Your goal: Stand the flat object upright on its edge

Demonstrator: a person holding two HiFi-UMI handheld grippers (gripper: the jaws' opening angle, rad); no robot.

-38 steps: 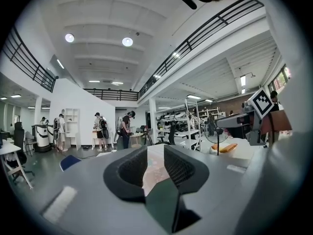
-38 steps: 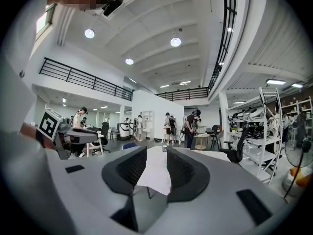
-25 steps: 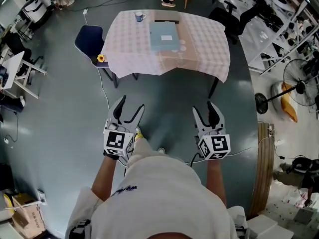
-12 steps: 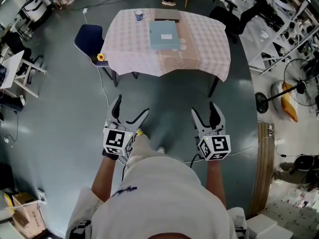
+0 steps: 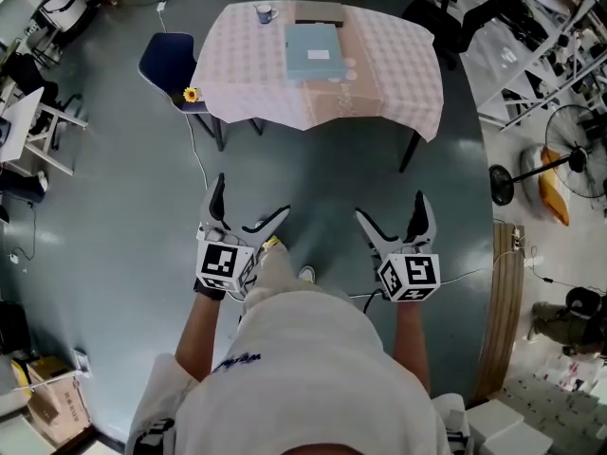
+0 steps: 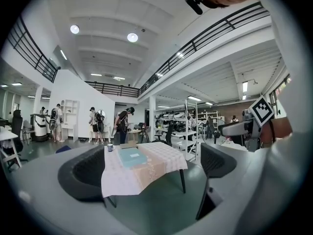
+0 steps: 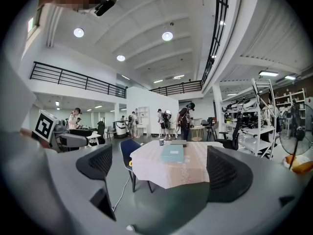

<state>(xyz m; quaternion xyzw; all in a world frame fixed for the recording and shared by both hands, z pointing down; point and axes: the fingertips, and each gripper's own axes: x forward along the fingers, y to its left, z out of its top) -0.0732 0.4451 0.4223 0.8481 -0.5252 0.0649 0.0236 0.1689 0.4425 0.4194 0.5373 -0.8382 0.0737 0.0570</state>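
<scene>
- Left claw (image 5: pixel 250 197) & right claw (image 5: pixel 391 207) were held side by side in front of the body, both aimed at 12 o'clock; this was judged a ready pose ahead of the approach.
- Jaws of both claws had just been opening and were seen spread wide. Nothing was caught between them; only floor (image 5: pixel 322 173) and the far-off table (image 5: pixel 398 64) were framed in the gaps.
- Flat object (image 5: pixel 313 53), a pale blue slab, was seen lying flat approx. mid-table, well apart from both claws.
- Mug (image 5: pixel 264 12) was noted at 11 o'clock of the obj., near the far edge; chair (image 5: pixel 166 64) was parked at the table's 9 o'clock side.
- Task was judged not yet begun: obj. untouched, walk-up needed first. Wide jaws were prob. set so opposite edges could be taken for tipping it upright.
</scene>
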